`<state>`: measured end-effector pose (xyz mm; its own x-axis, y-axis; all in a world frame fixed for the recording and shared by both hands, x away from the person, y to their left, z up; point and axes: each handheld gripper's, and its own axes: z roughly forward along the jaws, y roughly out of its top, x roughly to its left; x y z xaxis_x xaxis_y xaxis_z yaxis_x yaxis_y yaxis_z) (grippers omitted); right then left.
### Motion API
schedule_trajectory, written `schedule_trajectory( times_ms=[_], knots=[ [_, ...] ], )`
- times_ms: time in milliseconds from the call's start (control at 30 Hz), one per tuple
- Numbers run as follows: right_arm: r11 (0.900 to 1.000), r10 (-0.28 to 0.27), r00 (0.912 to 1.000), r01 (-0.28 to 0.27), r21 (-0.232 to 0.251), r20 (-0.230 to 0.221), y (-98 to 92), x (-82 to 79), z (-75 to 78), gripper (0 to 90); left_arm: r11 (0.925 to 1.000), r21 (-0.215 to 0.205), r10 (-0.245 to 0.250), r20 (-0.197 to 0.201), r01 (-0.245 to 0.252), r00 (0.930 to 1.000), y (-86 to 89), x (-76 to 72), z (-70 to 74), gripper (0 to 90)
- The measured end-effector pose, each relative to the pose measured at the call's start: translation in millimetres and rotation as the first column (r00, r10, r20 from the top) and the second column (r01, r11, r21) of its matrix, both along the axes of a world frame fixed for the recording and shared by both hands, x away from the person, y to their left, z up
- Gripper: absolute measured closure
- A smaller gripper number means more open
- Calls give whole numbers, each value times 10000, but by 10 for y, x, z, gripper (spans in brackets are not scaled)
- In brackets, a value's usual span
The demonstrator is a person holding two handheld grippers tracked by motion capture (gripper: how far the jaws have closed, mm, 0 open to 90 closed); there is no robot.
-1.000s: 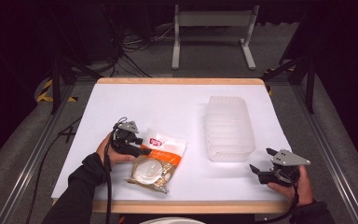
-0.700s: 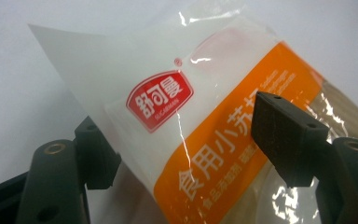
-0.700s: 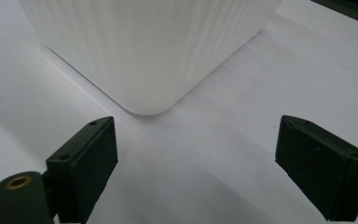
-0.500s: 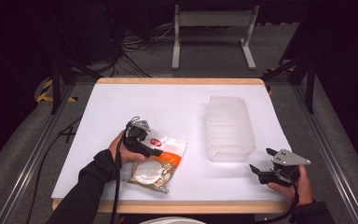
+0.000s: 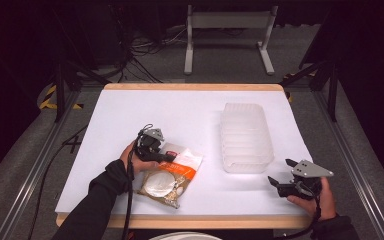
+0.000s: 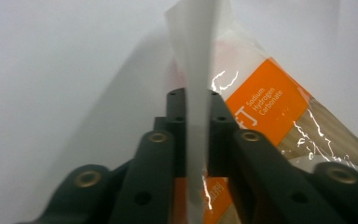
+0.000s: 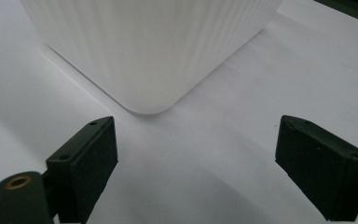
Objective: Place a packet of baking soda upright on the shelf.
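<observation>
Left claw clamping clear orange-labelled plastic packet's edge, jaws just closing.
Right claw sitting wide open, empty, facing ribbed translucent plastic tub on white surface.

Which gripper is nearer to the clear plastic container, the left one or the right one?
The right gripper. It sits just off the near right corner of the clear plastic container, jaws open. The left gripper is farther away to the left, shut on the packet.

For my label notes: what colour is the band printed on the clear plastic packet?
Orange, clearest in the left gripper view.
</observation>
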<state>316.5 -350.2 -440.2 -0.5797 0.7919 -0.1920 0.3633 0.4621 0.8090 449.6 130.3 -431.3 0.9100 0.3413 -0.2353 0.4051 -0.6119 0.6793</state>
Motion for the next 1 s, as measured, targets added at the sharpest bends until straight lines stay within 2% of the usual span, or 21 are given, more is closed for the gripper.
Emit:
schedule_trajectory(
  times_ms=[100,133,200,233,367,500,533,567,700,767,800,867,1000],
  knots=[
    [10000,10,10000,-10,3,24,0,-3,3,133,9993,-361,57,332,-45,9994,54,-74,93,894],
    [10000,-6,10000,6,13,39,-1,-3,5,132,9993,-361,57,332,-45,9994,54,-74,93,895],
    [10000,-42,10000,42,39,53,-3,-3,7,132,9979,-639,78,637,-37,9979,86,-140,169,895],
    [10000,-36,10000,36,58,74,-7,-5,10,132,9962,-871,80,870,-4,9962,119,-210,246,895],
    [9999,-83,9998,81,108,154,-10,-11,21,132,9917,-1285,80,1414,103,9899,169,-350,402,896],
    [9998,-150,9997,147,145,216,-19,-14,30,132,9853,-1698,138,1876,186,9821,208,-447,561,896],
    [9998,-150,9997,147,145,216,-19,-14,30,132,9853,-1698,138,1876,186,9821,208,-447,561,896],
    [9998,-163,9996,159,157,225,-20,-15,32,132,9822,-1869,185,1959,188,9804,218,-467,592,896],
    [9997,-174,9996,171,151,233,-21,-15,33,132,9740,-2265,711,2585,-111,9634,269,-542,702,896],
    [9997,-178,9996,174,150,236,-21,-15,33,132,9720,-2348,695,2622,-62,9625,278,-551,718,896],
    [9997,-174,9996,171,148,243,-23,-16,34,132,9711,-2385,810,2757,-135,9578,290,-576,747,896],
    [9997,-178,9995,174,146,252,-23,-16,35,132,9703,-2415,847,2812,-149,9559,294,-590,762,896],
    [9997,-188,9994,183,151,285,-27,-15,37,132,9656,-2600,952,3212,-89,9422,291,-658,835,896]
  ],
)
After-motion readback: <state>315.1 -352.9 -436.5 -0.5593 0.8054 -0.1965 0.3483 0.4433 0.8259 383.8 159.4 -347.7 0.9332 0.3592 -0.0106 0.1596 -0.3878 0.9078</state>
